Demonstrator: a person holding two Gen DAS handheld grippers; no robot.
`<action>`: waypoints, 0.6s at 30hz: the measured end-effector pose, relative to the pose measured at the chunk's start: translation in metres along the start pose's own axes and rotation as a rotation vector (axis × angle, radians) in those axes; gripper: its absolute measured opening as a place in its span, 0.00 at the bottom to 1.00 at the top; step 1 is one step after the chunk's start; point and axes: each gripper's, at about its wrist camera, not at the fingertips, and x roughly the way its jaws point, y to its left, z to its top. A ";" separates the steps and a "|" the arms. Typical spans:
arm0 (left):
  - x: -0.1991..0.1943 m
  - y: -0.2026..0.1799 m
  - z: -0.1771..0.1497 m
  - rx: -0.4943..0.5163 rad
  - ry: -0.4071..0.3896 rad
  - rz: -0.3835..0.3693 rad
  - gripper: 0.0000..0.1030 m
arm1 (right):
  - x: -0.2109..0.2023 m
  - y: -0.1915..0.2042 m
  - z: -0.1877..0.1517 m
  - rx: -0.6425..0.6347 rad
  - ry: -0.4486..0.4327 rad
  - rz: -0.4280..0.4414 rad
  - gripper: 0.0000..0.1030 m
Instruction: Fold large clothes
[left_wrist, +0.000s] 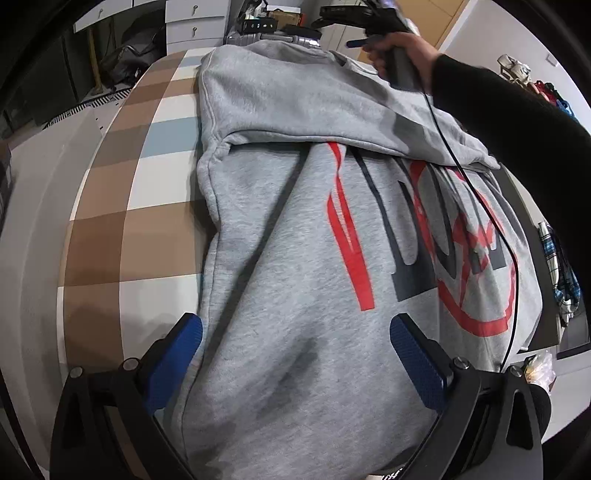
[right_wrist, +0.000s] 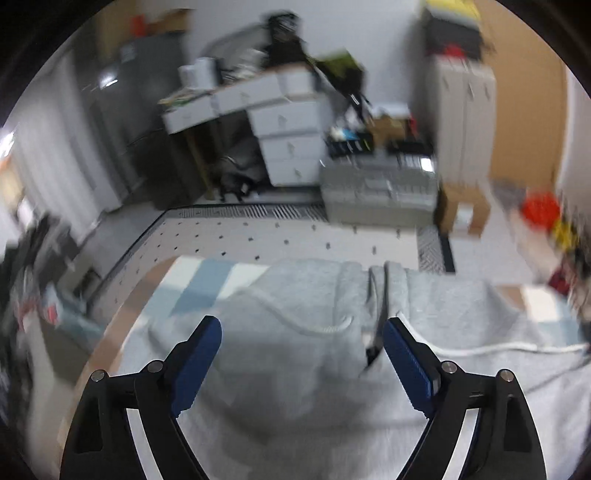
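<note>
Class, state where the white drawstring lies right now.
In the right wrist view, the white drawstring lies on the grey hoodie, curving across the hood ahead of the open hand-held gripper.

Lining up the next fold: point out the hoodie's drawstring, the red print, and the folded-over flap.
drawstring (right_wrist: 317, 326), right wrist view, loop of white cord.
red print (left_wrist: 349, 240), left wrist view, long red stroke.
folded-over flap (left_wrist: 295, 103), left wrist view, middle of the top layer.

Grey hoodie with red-and-dark print, brown-blue-white checked cloth
</note>
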 end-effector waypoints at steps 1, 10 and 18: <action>0.001 0.000 0.000 -0.002 0.005 -0.001 0.96 | 0.021 -0.007 0.009 0.028 0.046 0.011 0.86; 0.017 0.014 0.001 -0.051 0.083 -0.012 0.96 | 0.075 -0.013 0.026 -0.059 0.224 -0.021 0.75; 0.007 0.004 -0.006 -0.023 0.052 -0.022 0.96 | 0.062 0.026 -0.011 -0.163 0.297 0.159 0.24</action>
